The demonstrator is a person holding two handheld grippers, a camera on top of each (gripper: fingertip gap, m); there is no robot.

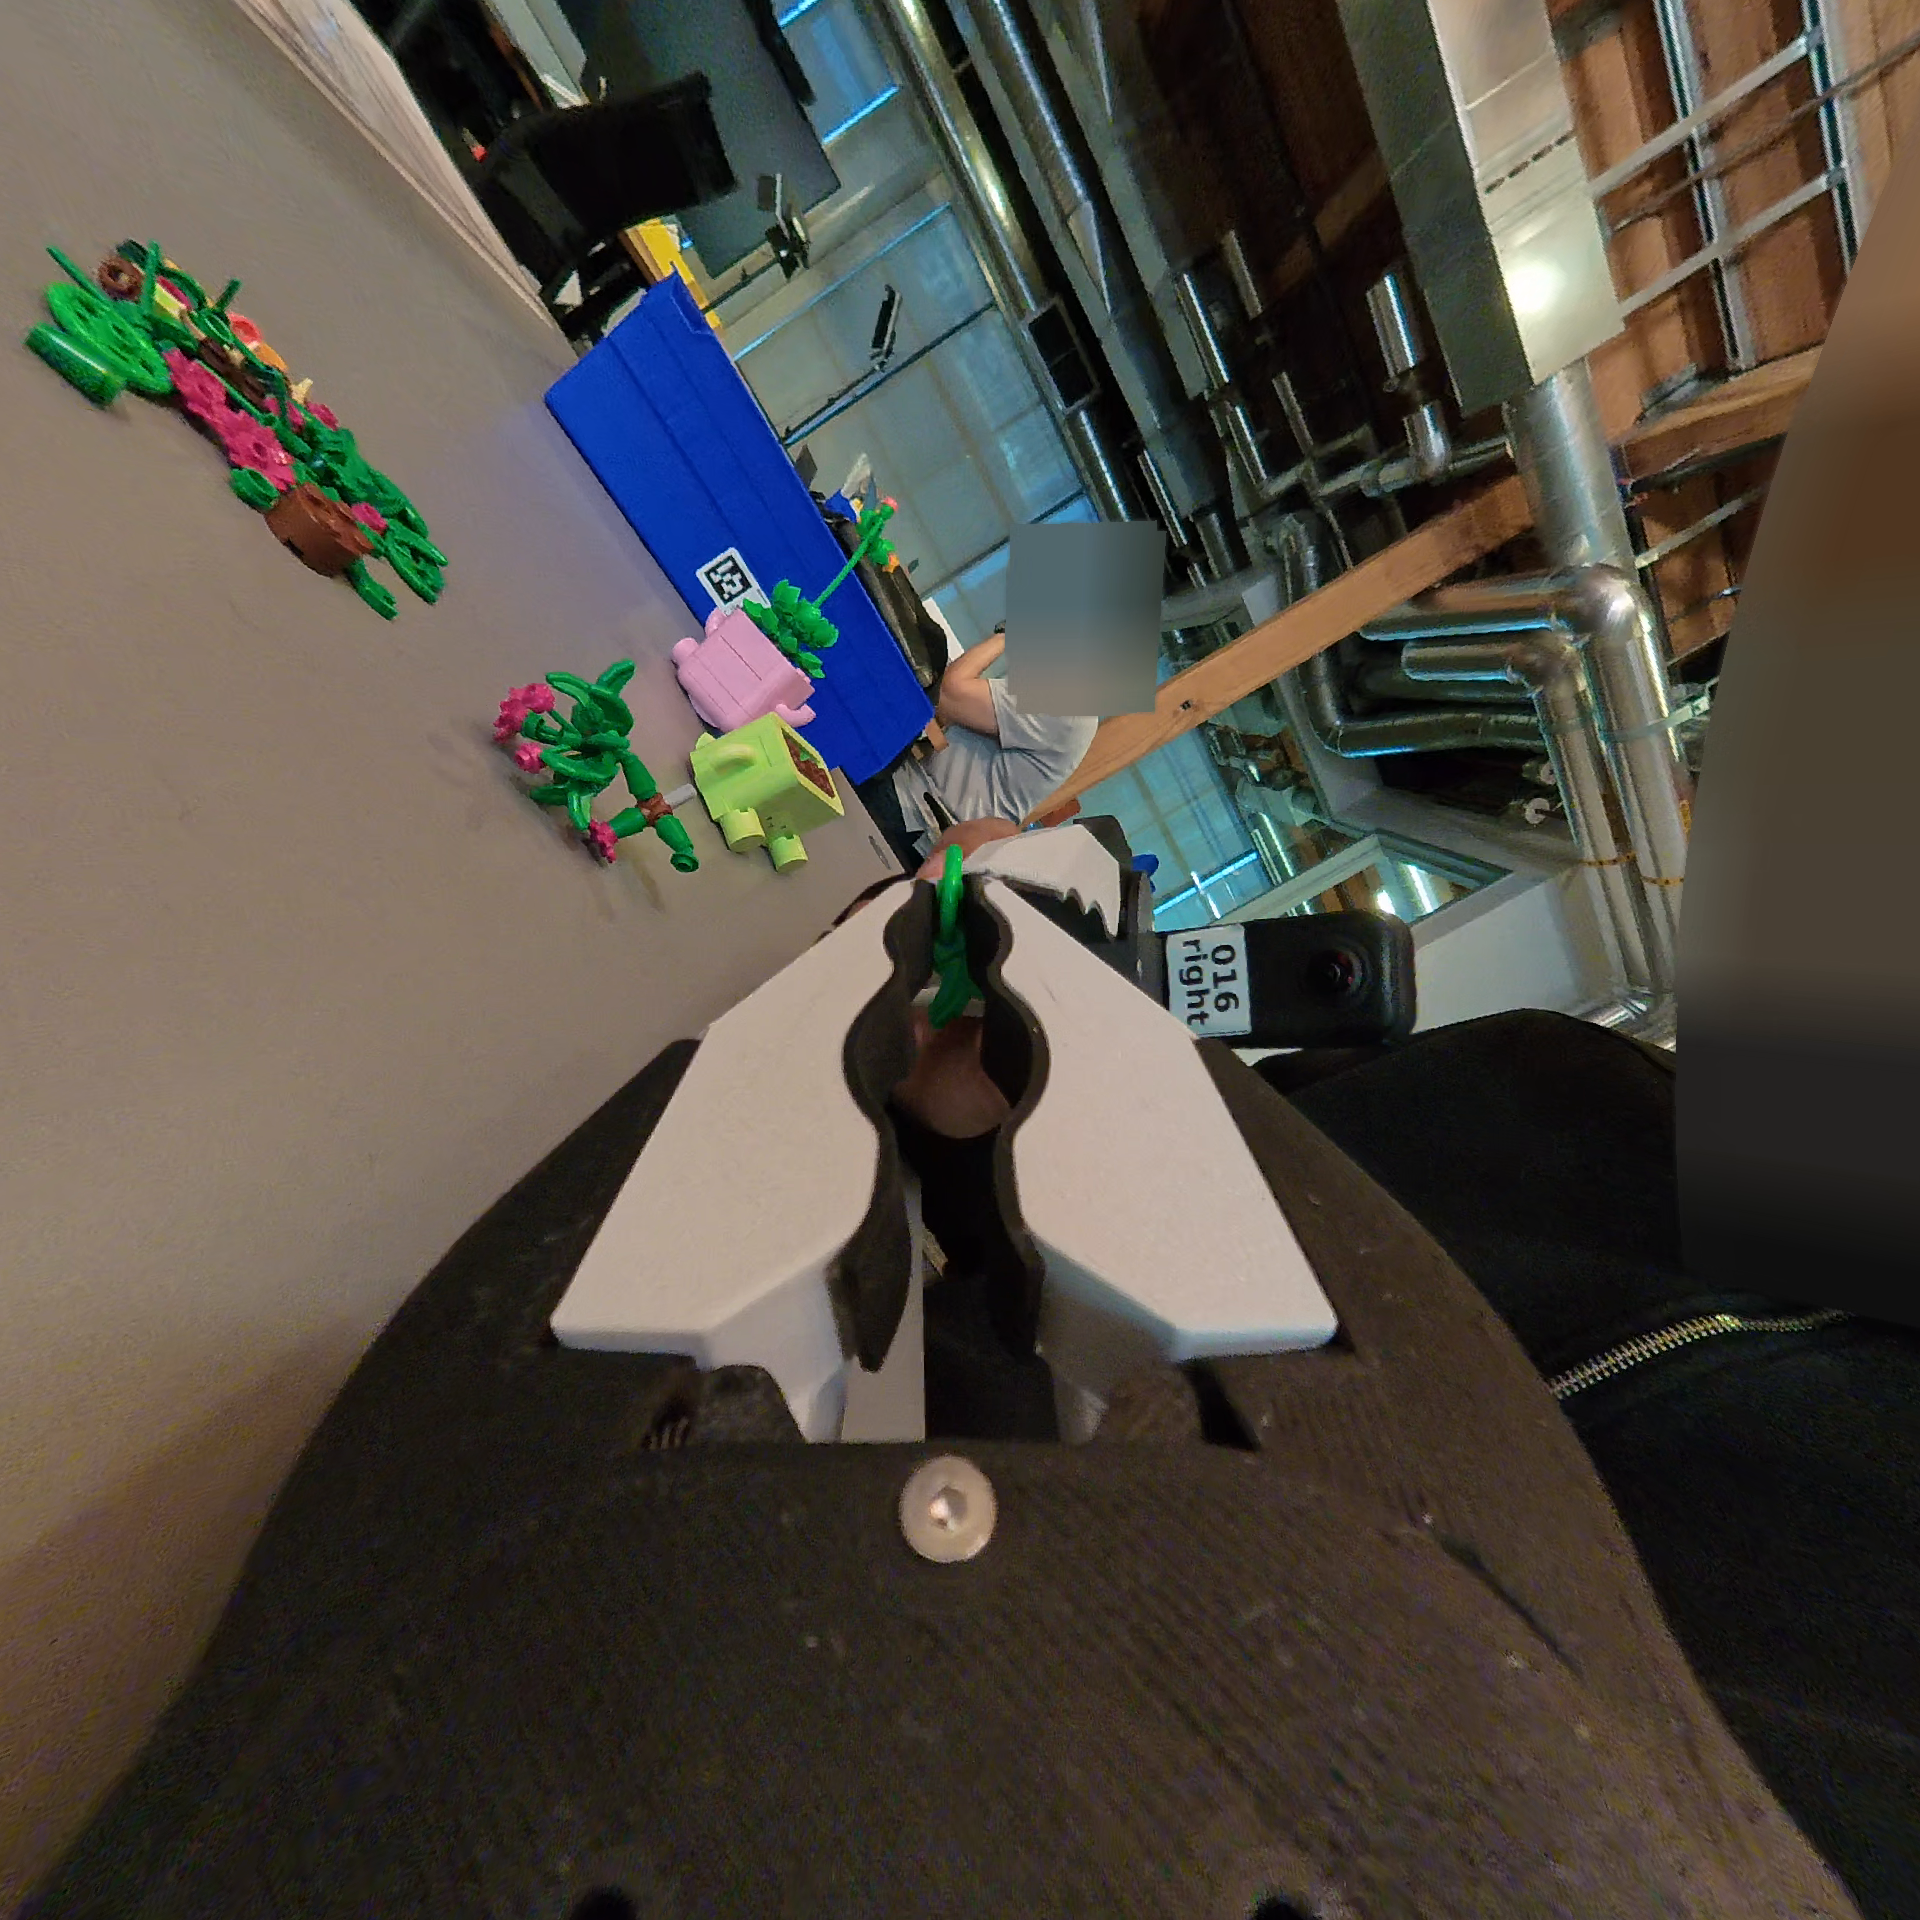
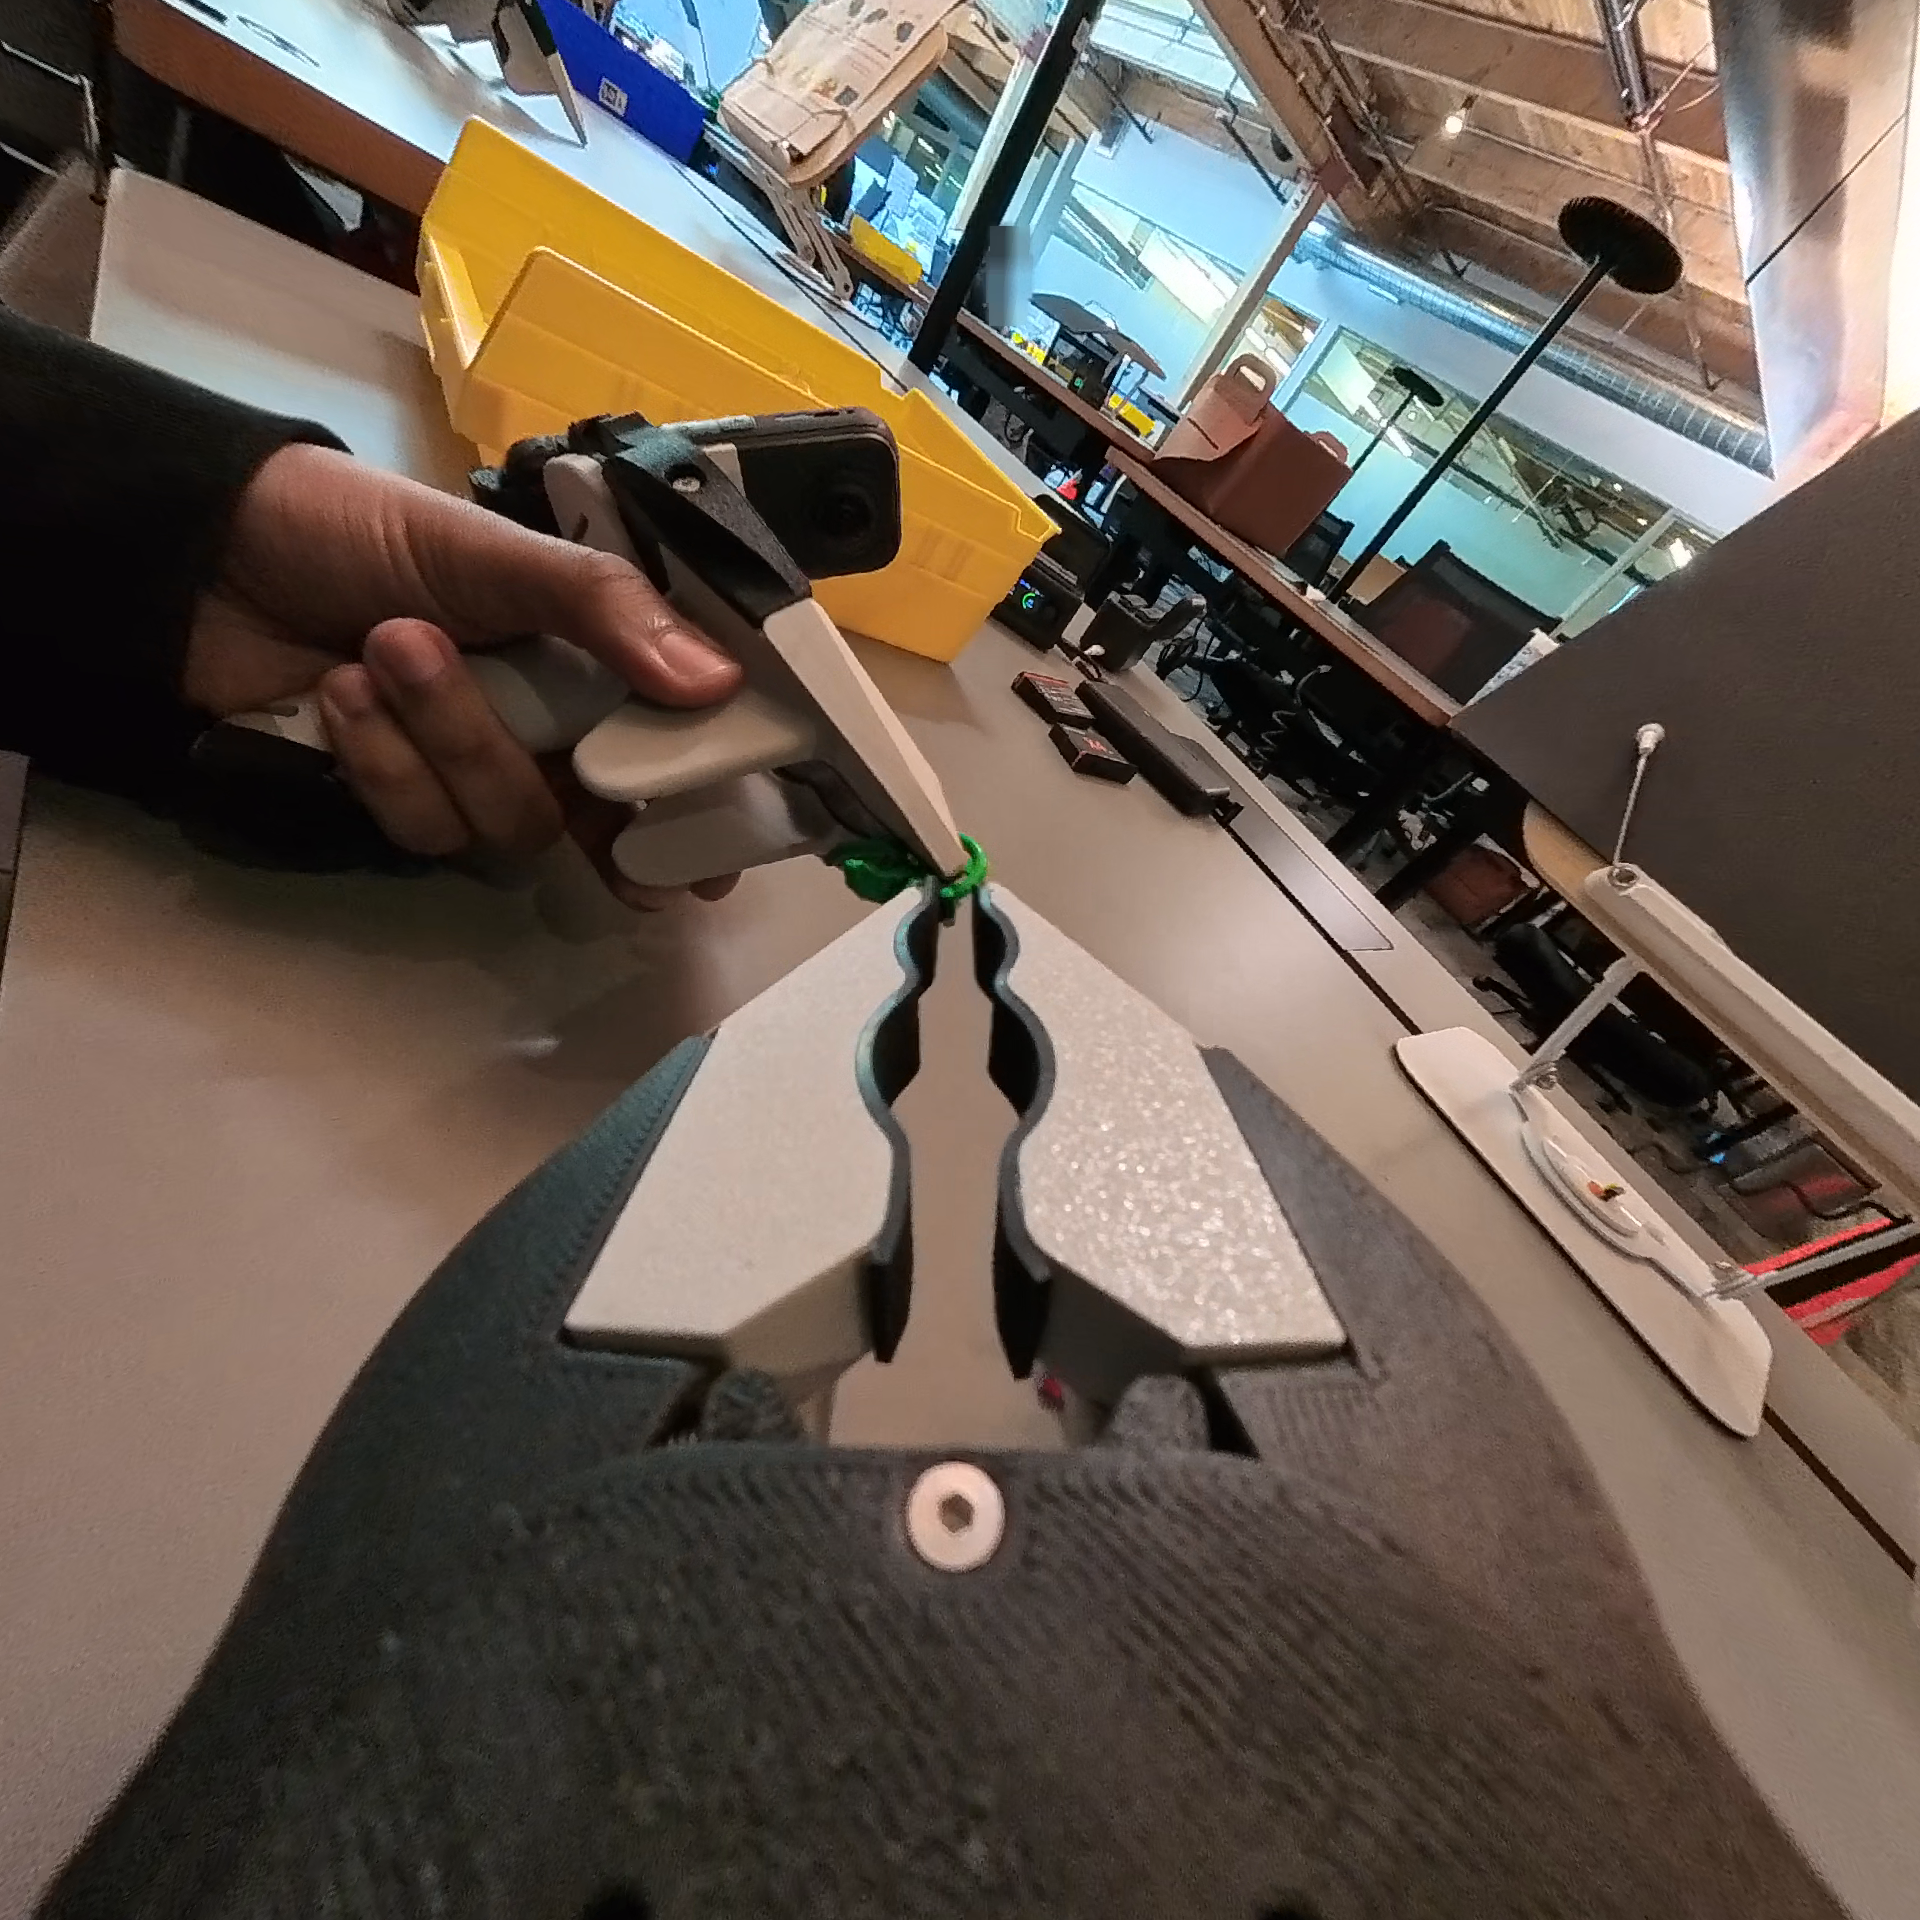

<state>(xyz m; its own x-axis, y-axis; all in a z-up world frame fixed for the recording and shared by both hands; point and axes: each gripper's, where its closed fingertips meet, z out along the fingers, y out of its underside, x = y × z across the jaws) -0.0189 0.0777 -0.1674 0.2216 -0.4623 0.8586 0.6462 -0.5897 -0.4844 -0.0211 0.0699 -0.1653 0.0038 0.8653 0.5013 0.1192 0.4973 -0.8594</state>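
Green plant piece (image 1: 951,951) pinched between both claws' tips.

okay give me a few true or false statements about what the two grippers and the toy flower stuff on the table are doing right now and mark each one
1. The left gripper is shut on a small green plant piece. True.
2. The right gripper is wide open, away from that piece. False: its tips pinch the piece's green ring.
3. The lime green toy pot lies on its side on the table. True.
4. The storage bin beyond the left gripper is red. False: it is yellow.
5. A pile of loose green and magenta toy plant parts lies on the table. True.
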